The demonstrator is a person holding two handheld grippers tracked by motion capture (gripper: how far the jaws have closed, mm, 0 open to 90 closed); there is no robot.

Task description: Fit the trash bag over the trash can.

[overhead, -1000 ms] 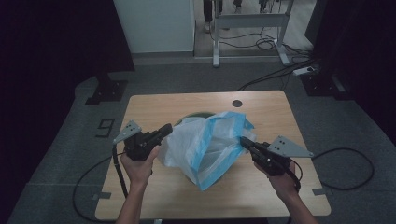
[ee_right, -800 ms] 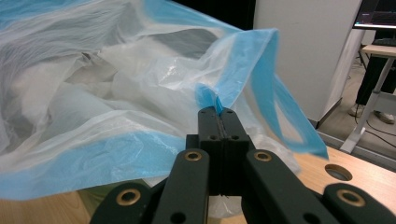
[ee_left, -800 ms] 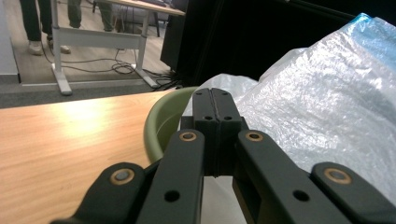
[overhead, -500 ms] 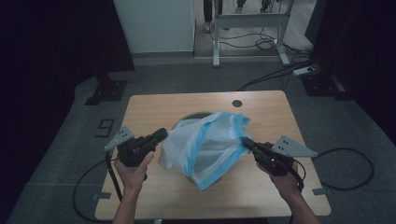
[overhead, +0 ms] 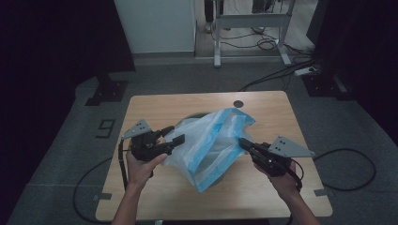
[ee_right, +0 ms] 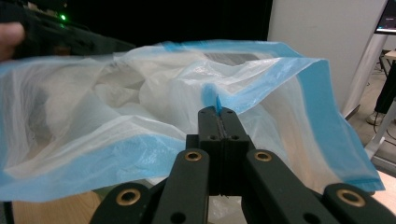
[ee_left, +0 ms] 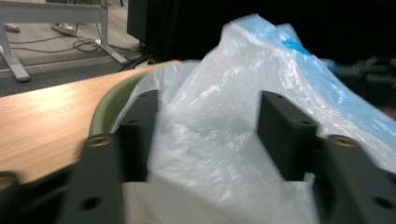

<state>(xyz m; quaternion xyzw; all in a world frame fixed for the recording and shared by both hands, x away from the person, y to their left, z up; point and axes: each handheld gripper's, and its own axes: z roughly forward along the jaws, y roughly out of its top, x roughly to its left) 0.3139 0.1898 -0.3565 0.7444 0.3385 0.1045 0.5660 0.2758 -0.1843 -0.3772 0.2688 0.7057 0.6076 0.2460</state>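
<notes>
A translucent plastic bag with blue edging (overhead: 213,140) is held up above the middle of the wooden desk (overhead: 155,105), partly covering a green bowl (overhead: 195,115) whose rim shows behind it in the high view and as a pale green arc (ee_left: 109,100) in the left gripper view. Right claw (overhead: 244,143): clenched on the bag's blue-trimmed edge, its two jaws pressed flat together with a sliver of blue film pinched at their tips (ee_right: 218,112). Left claw (overhead: 173,139): released, its jaws having just been opening; in the left gripper view they stand apart with the crinkled film of the bag (ee_left: 210,140) lying between them, and whether the pads touch it cannot be told. Both hands reach in from the near edge of the desk, one at each side of the bag.
</notes>
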